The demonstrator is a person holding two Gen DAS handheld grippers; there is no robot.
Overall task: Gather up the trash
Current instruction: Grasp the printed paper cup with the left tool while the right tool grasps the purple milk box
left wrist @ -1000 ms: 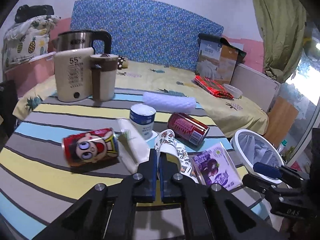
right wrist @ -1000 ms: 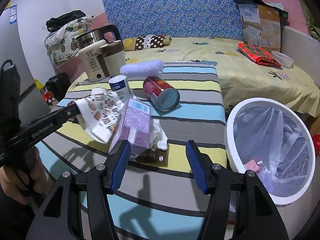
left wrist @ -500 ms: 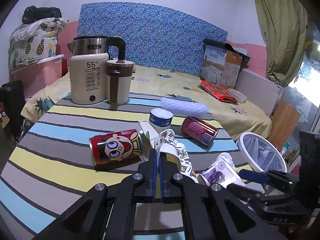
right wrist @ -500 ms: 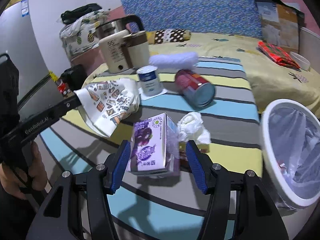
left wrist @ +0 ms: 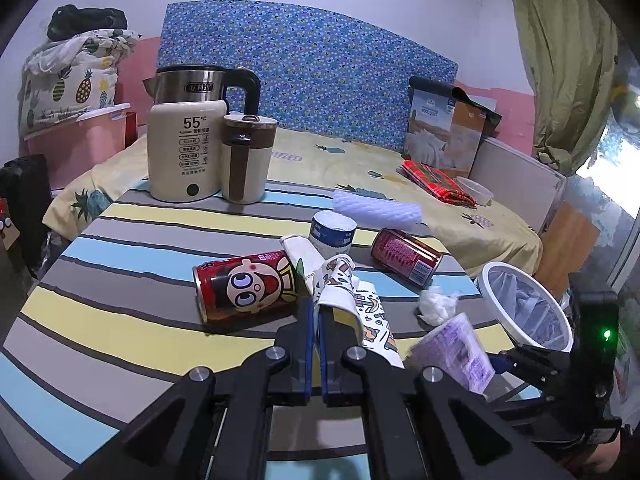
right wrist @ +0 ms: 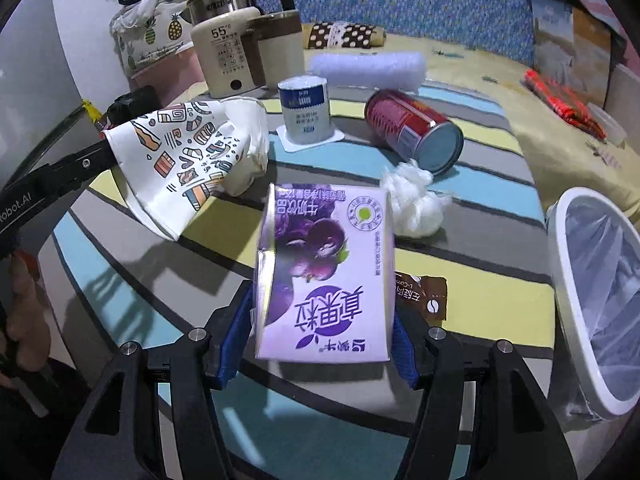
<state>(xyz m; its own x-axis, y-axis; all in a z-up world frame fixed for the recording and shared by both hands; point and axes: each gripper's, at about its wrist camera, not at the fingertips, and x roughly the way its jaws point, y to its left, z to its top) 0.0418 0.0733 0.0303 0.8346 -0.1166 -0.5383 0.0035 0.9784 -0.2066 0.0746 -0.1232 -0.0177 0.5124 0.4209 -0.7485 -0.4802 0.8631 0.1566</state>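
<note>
My left gripper (left wrist: pixel 317 312) is shut on the rim of a patterned paper cup (left wrist: pixel 362 312), held above the striped table; the cup also shows in the right wrist view (right wrist: pixel 180 164). My right gripper (right wrist: pixel 320 344) is shut on a purple milk carton (right wrist: pixel 324 272), lifted off the table; the carton also shows in the left wrist view (left wrist: pixel 452 350). The white bin (right wrist: pixel 592 300) with a plastic liner stands off the table's right edge, and it also shows in the left wrist view (left wrist: pixel 524 304).
On the table lie a cartoon can (left wrist: pixel 246 284), a dark red can (right wrist: pixel 412 128), a crumpled tissue (right wrist: pixel 416 200), a blue-white cup (right wrist: pixel 306 108), a brown wrapper (right wrist: pixel 424 296), a foam roll (right wrist: pixel 366 68). A kettle (left wrist: pixel 186 152) and mug (left wrist: pixel 246 158) stand at the back.
My right gripper has closed on the purple carton and lifted it. My left gripper has pulled back and risen slightly with the paper cup.
</note>
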